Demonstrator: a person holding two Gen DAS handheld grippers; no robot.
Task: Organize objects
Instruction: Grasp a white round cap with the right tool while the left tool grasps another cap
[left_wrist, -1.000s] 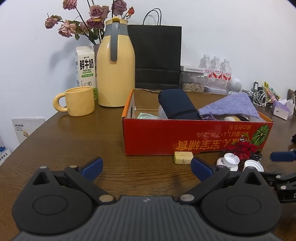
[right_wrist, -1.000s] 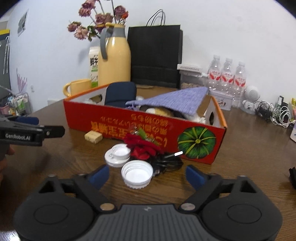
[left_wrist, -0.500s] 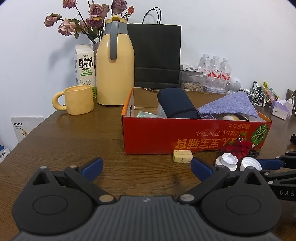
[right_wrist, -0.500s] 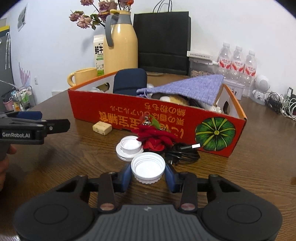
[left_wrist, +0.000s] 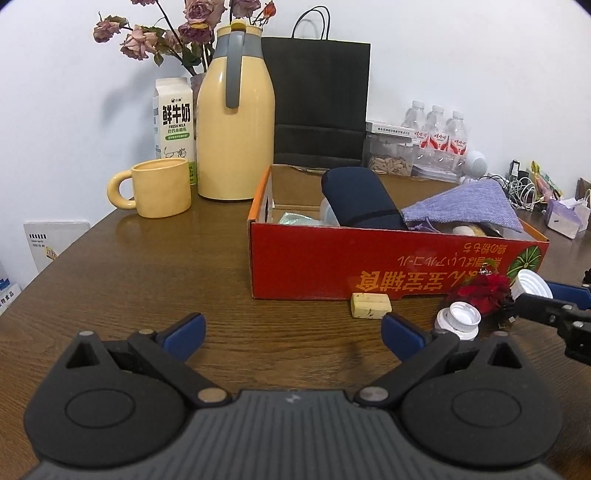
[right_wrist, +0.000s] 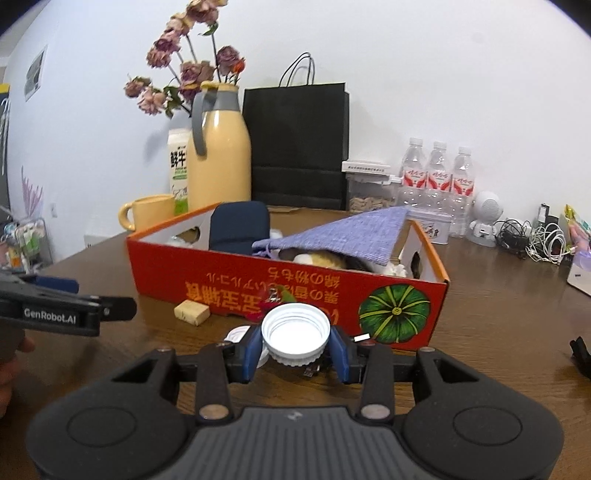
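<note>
White plastic, ribbed on its skirt and open side up, the bottle cap sits pinched between the two blue pads of the right gripper, raised off the wooden table just in front of the red cardboard box; the left wrist view shows the same cap tilted at the tip of that tool, clear of the tabletop. It looks very light and fairly stiff, so weight is no concern, but the smooth plastic and round shape suggest it could squirt sideways out of a hold that is off-centre or too firm. The present hold, across the widest part with one pad on each side of the ridged skirt, seems the sensible place, since the ridges give the pads some bite. A second white cap lies on the table beside a red artificial flower and a small tan block, all close against the box front; that cap would probably handle the same way, while the flower appears soft and irregular and is likely best taken by its bunched middle. The left gripper hovers low over the table with its fingers spread wide and nothing between them. Inside the box a dark blue pouch and a lavender cloth already take up much room, so the cap would likely drop most easily into a gap near the front wall.
</note>
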